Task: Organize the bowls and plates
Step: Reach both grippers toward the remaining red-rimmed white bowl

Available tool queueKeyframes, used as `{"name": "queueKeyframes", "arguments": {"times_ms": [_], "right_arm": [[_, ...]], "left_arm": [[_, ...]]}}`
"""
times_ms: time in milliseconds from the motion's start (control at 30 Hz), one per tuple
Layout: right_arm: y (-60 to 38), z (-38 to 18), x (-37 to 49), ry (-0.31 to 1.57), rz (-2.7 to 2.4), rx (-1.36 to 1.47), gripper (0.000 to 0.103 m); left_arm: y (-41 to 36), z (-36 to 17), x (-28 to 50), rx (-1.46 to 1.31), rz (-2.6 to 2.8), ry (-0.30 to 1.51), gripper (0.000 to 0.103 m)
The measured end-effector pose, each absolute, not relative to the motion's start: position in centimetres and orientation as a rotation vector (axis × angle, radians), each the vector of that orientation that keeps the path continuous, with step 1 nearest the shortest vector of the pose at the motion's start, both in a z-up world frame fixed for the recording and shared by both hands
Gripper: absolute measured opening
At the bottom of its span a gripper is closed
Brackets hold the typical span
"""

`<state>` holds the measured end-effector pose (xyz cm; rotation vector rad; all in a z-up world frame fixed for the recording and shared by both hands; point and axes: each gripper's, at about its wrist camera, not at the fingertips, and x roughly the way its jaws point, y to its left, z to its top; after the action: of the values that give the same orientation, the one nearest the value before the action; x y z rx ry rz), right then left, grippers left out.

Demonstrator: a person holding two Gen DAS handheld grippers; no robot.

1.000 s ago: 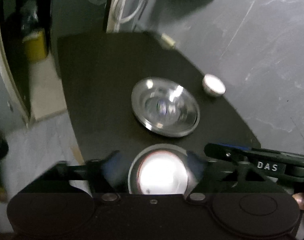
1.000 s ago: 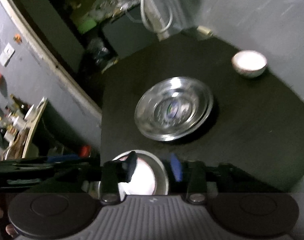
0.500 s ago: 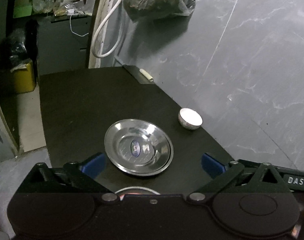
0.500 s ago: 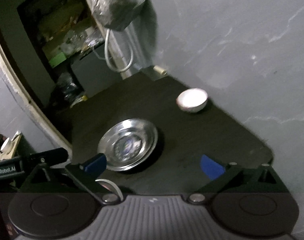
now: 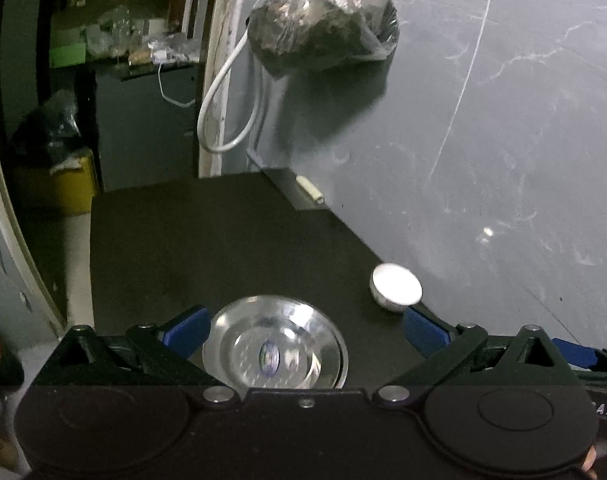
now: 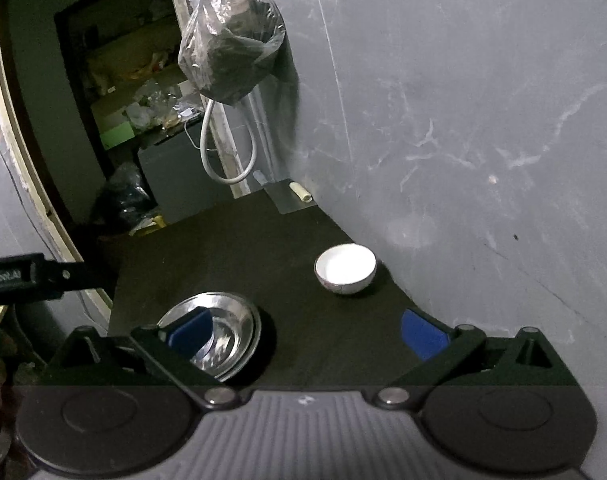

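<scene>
On the black table (image 5: 223, 240) lies a shiny steel plate (image 5: 275, 344), empty, with a small white bowl (image 5: 395, 288) to its right near the wall. My left gripper (image 5: 305, 330) hovers above and short of the plate, jaws wide open and nothing between them. In the right wrist view the same steel plate (image 6: 231, 332) sits low on the left, partly behind one blue pad, and the white bowl (image 6: 345, 268) stands farther back. My right gripper (image 6: 306, 334) is also wide open and empty. The left gripper's body (image 6: 23, 276) shows at the left edge.
A grey marbled wall (image 5: 503, 160) runs along the table's right side. On it hang a filled plastic bag (image 5: 323, 20) and a white cable loop (image 5: 223, 120). A small cream cylinder (image 5: 309, 192) lies at the far corner. A yellow bin (image 5: 55, 188) stands on the floor to the left.
Both grippers opened wide and drew back and upward from the table. The steel-rimmed white bowl that sat between the fingers has slipped out of view below the gripper bodies.
</scene>
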<state>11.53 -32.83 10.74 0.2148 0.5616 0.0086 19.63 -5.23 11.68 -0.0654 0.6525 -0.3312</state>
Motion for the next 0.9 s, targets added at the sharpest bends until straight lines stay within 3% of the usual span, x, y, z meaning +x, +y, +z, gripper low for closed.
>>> {"name": "queueKeyframes", "arguments": {"times_ms": [267,633,900], "right_arm": [[-34.8,8.6,16.5,0.592,0.097,0.171,0.103],[-34.7,4.4,19.3,0.725,0.066,0.212,0.103],[-35.0,3.9,18.8,0.715,0.013,0.263,0.103]], "left_arm": [[-8.5,11.4,22.1,0.035,-0.226,0.604,0.102],[-9.7,8.7,25.5,0.116,-0.189,0.743,0.102],[-10.3,8.6,27.2,0.117,-0.213,0.738,0.102]]}}
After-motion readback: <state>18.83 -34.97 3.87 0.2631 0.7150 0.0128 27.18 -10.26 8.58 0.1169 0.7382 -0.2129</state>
